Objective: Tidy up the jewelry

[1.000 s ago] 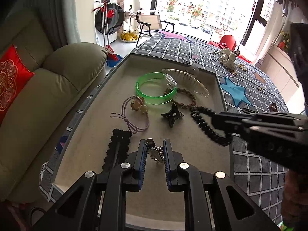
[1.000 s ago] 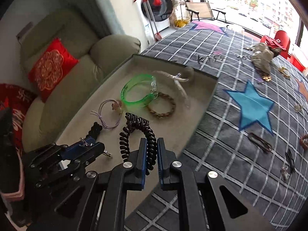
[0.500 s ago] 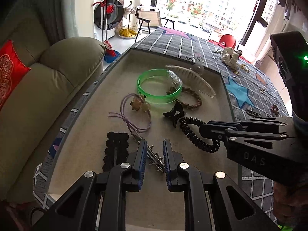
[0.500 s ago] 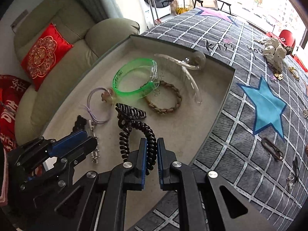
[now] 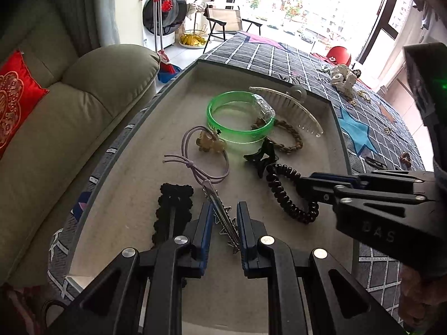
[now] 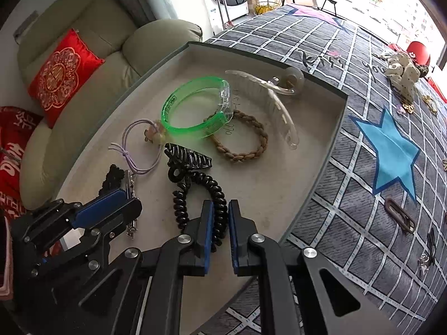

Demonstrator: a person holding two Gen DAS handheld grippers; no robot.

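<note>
A beige tray point(image 5: 339, 128) on the grid-patterned blanket holds a green bangle point(image 5: 240, 136), a braided bracelet point(image 6: 262, 139), a clear hair comb point(image 6: 282, 114), a purple hair tie point(image 5: 206, 142), a black claw clip point(image 6: 190, 157) and a black lace clip point(image 5: 173, 203). My left gripper point(image 5: 225, 209) is shut on a silver star hair clip point(image 5: 220, 212), whose far tip reaches the tray floor. My right gripper point(image 6: 220, 205) is low over the tray and its jaws are opening. A black spiral hair tie point(image 6: 178, 203) lies between them, with a gap at the right pad.
A green sofa point(image 5: 69, 111) with a red cushion point(image 6: 61, 75) runs along the tray's left side. On the blanket right of the tray lie a brown clip point(image 6: 399, 215), a white dotted scrunchie point(image 6: 405, 75) and several small pieces.
Both grippers sank toward the tray floor. The spiral tie now rests on the tray and the right jaws have parted a little. The silver clip's tip has come down to the floor.
</note>
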